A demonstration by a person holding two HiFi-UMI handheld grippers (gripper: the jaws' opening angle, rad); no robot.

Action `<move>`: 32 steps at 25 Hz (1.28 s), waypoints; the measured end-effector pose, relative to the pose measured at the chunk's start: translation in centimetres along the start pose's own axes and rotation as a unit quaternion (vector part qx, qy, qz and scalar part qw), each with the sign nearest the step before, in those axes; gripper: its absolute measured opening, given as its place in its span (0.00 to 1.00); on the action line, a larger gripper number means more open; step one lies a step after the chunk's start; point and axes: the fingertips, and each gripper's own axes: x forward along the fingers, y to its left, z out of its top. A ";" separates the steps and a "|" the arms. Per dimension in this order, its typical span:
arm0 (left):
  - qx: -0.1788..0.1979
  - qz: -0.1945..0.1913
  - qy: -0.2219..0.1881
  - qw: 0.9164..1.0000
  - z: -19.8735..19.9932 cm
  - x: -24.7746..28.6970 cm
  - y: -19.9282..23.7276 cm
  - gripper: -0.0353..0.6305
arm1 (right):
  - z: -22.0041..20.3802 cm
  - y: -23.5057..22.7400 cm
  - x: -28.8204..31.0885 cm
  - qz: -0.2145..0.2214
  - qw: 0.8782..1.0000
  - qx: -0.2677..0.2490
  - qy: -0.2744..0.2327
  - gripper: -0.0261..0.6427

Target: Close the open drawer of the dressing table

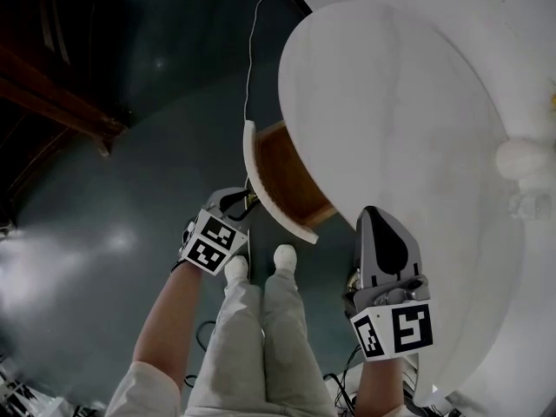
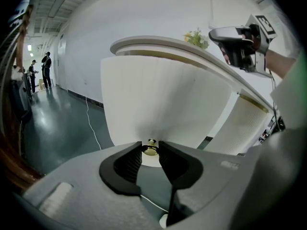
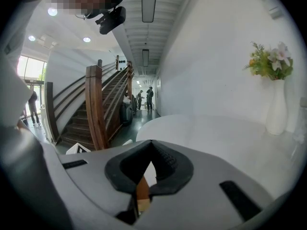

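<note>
We look down past pale trousers and white shoes to two hand-held grippers at a white dressing table. Nearest the work, our left gripper has its jaws closed on the small brass knob, one pad on either side of it. We take this hold as a way to steer the drawer home by its handle.

The drawer stands pulled out from under the rounded bench. Its curved white front faces us and its wood-lined inside lies exposed, so the closing has yet to be done. A straight push along its run looks to be what is called for.

Our right gripper hangs over the bench's near edge, jaws together and holding nothing. It appears to be parked there to keep clear of the drawer's path.

Farther back, a white vase of flowers stands on the bench against the wall. A white cable trails across the dark floor. Beyond it, a wooden staircase rises beside a corridor where several people stand.
</note>
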 end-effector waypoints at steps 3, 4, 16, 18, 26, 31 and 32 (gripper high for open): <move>0.000 -0.003 -0.005 1.000 0.5 0.7 -0.1 0.21 | -0.1 -0.1 0.0 -0.004 1.000 -0.001 0.002 0.03; -0.001 -0.004 -0.006 1.000 0.7 0.9 -0.1 0.21 | -0.2 -0.2 0.0 -0.009 1.000 0.000 0.004 0.03; 0.007 -0.020 -0.013 1.000 2.2 2.0 -0.4 0.21 | -1.9 -0.2 -1.1 -0.070 0.997 0.030 0.032 0.03; 0.006 -0.022 -0.015 1.000 2.4 2.3 -0.5 0.21 | -2.1 -0.2 -1.3 -0.079 0.996 0.035 0.034 0.03; 0.007 -0.025 -0.025 0.999 3.8 3.9 -0.9 0.21 | -2.2 -1.2 -2.3 -0.106 0.991 0.072 0.030 0.03; 0.011 -0.027 -0.028 0.999 4.4 5.2 -1.0 0.21 | -2.7 -1.8 -2.8 -0.125 0.988 0.077 0.035 0.03; 0.011 -0.028 -0.029 0.999 4.7 5.3 -1.1 0.21 | -2.8 -1.9 -2.9 -0.128 0.988 0.080 0.037 0.03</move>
